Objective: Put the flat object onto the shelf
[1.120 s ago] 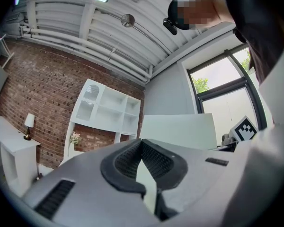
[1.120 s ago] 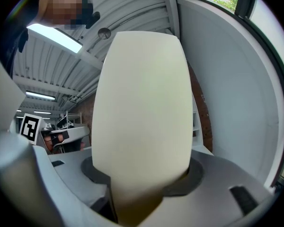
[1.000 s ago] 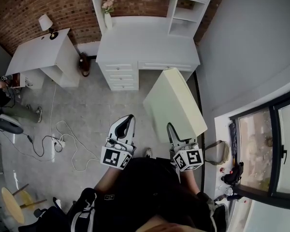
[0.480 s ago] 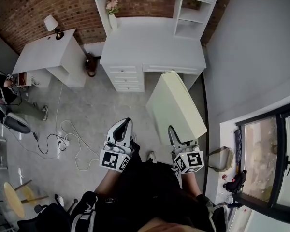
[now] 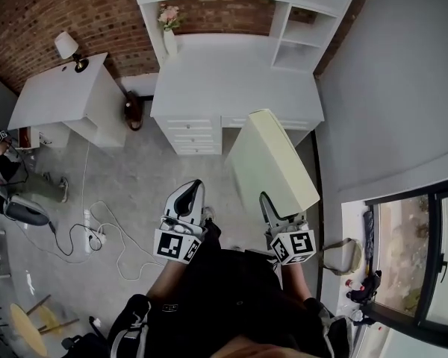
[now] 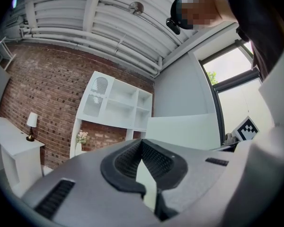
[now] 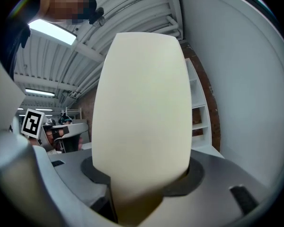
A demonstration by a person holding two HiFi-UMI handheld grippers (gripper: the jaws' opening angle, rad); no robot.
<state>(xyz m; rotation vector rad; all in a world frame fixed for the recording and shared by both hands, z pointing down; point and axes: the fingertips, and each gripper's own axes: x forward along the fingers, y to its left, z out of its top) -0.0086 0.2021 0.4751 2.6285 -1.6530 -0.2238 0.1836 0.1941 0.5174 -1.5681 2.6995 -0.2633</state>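
The flat object point(image 5: 272, 162) is a large cream board with rounded corners. My right gripper point(image 5: 266, 202) is shut on its near edge, and the board slants up and away toward the white desk. In the right gripper view the flat object point(image 7: 142, 103) fills the middle, wedged between the jaws of the right gripper point(image 7: 141, 186). My left gripper point(image 5: 196, 186) hovers over the floor left of the board, shut with nothing in it. Its tips meet in the left gripper view, where the left gripper point(image 6: 142, 143) points at the white shelf point(image 6: 116, 103). The shelf point(image 5: 306, 17) stands above the desk.
A white desk point(image 5: 231, 73) with drawers is under the shelf, with a flower vase point(image 5: 168, 24) at its left. A side table point(image 5: 60, 95) with a lamp point(image 5: 67, 47) stands left. Cables point(image 5: 89, 222) lie on the floor. A window point(image 5: 418, 252) and wall are right.
The view has shifted a little, and the desk and shelf sit slightly differently in the picture. Both grippers keep their places, and the board stays in the right gripper.
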